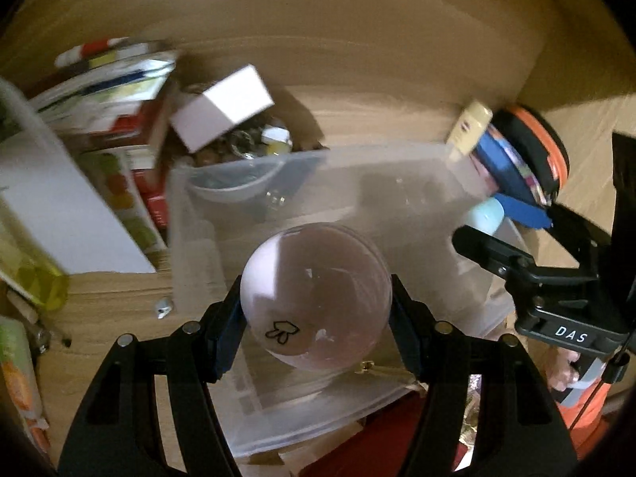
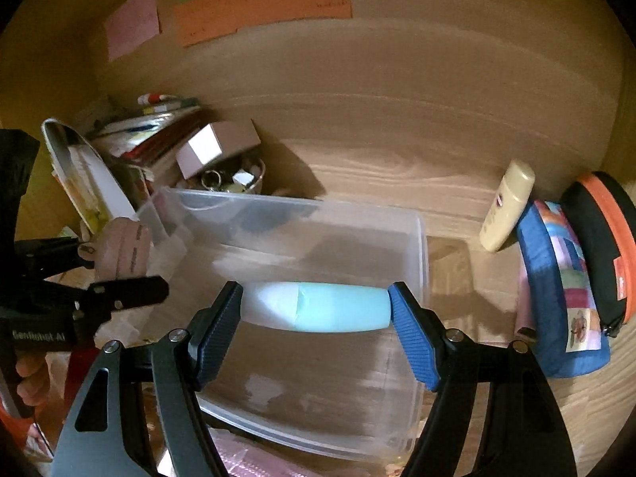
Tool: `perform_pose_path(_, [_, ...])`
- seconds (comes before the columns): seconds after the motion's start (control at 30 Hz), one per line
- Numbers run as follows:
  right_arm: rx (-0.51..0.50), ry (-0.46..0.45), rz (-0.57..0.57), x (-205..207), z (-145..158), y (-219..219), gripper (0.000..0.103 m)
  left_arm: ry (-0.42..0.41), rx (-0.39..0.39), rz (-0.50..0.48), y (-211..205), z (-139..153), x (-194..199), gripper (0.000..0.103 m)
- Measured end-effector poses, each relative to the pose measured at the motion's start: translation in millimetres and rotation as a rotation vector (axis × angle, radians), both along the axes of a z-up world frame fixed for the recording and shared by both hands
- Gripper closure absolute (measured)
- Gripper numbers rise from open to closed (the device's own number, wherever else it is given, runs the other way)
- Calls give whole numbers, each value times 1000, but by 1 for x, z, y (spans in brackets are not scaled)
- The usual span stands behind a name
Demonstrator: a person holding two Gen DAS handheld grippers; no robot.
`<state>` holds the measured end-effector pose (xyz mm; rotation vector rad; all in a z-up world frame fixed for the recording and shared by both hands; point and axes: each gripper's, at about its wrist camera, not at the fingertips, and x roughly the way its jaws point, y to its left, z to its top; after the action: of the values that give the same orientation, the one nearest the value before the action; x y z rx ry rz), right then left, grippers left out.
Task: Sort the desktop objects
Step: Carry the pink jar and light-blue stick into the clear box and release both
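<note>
The clear plastic bin sits centre on the worktop, open-topped to receive sorted items. Above it, the left gripper jaws pinch a pink sphere. The right gripper jaws pinch a pale blue tube endwise — judged ready for release. A cream bottle leans at 2 o'clock.

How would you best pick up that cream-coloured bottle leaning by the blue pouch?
Probably grip the cream bottle across its mid-body from the left front. It stands tilted, its right side against the blue pouch, so only the left and front faces are free.
</note>
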<state>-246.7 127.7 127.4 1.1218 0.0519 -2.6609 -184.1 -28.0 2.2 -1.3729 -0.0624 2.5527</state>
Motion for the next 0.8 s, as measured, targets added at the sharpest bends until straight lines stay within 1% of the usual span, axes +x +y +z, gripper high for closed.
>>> perform_pose_path(0.13, [26,-33,-3,-5,-10,-3,31,-31,3,-37,5,-5,-4,38])
perform_pose_path(0.2, [30,-45,-3,-8,-14,-5,31,-49,-16,-43,7,-8,-7,38])
perform_pose_path(0.3, [36,-53,3,-9,-18,-7,31,-49,-53,-42,8,-11,-10,38])
perform_pose_path(0.4, [40,-56,11,-9,-20,-10,31,-57,-48,-55,8,-12,-11,38])
perform_pose_path(0.57, [55,-73,26,-8,-25,-14,31,-41,-85,-70,11,-15,-11,38])
perform_pose_path(0.63, [76,-71,27,-8,-26,-18,31,-38,-93,-70,11,-15,-12,37])
perform_pose_path(0.7, [89,-70,32,-7,-27,-21,31,-35,-89,-66,10,-15,-12,34])
perform_pose_path(0.73, [92,-70,32,-7,-28,-22,31,-33,-80,-61,8,-14,-12,30])
perform_pose_path(0.8, [86,-75,35,-7,-28,-22,31,-31,-67,-60,6,-13,-12,29])
